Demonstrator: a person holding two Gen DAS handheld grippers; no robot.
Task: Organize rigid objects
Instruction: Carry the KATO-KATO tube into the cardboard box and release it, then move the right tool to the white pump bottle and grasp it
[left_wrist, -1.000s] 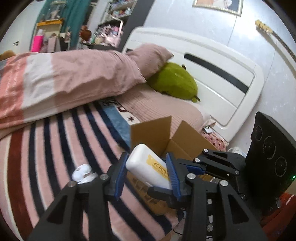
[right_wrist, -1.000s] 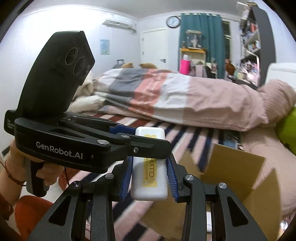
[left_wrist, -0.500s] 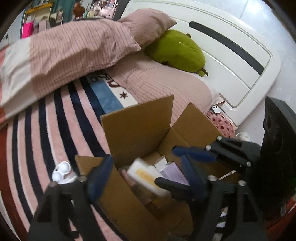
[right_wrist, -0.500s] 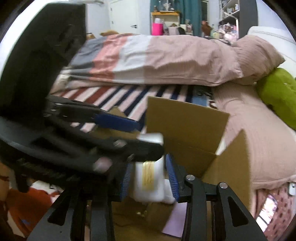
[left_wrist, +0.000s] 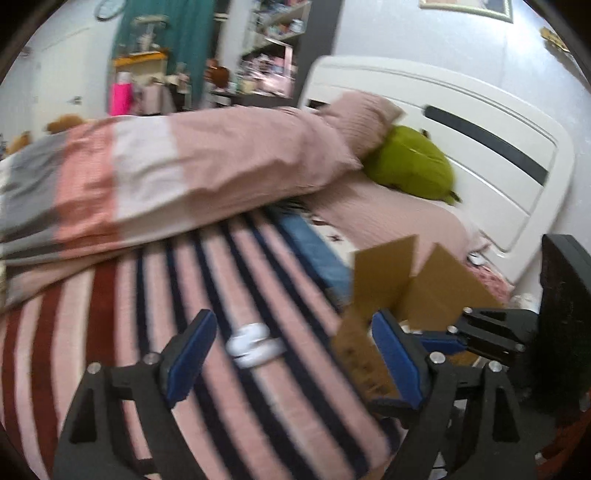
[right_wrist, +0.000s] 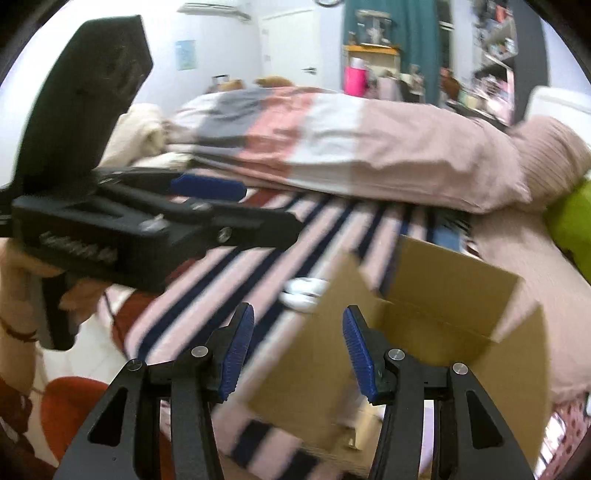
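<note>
An open cardboard box (left_wrist: 424, 291) stands on the striped bed at the right; it also shows in the right wrist view (right_wrist: 436, 317). A small white object (left_wrist: 253, 343) lies on the stripes left of the box, also in the right wrist view (right_wrist: 303, 291). My left gripper (left_wrist: 291, 354) is open and empty, above the bed with the white object between its fingers' line of sight. My right gripper (right_wrist: 297, 350) is open and empty over the box's near flap. The left gripper's body (right_wrist: 147, 225) crosses the right wrist view. The box's contents are hidden.
A folded pink, white and grey duvet (left_wrist: 166, 173) lies across the bed behind. A green plush (left_wrist: 410, 166) rests by the white headboard (left_wrist: 480, 147). A pink pillow (left_wrist: 362, 118) sits above it. Shelves and a desk stand at the far wall.
The white bottle that both grippers held went down into the box and was let go. Both grippers opened and pulled back up; the left one swung left over the bed.
</note>
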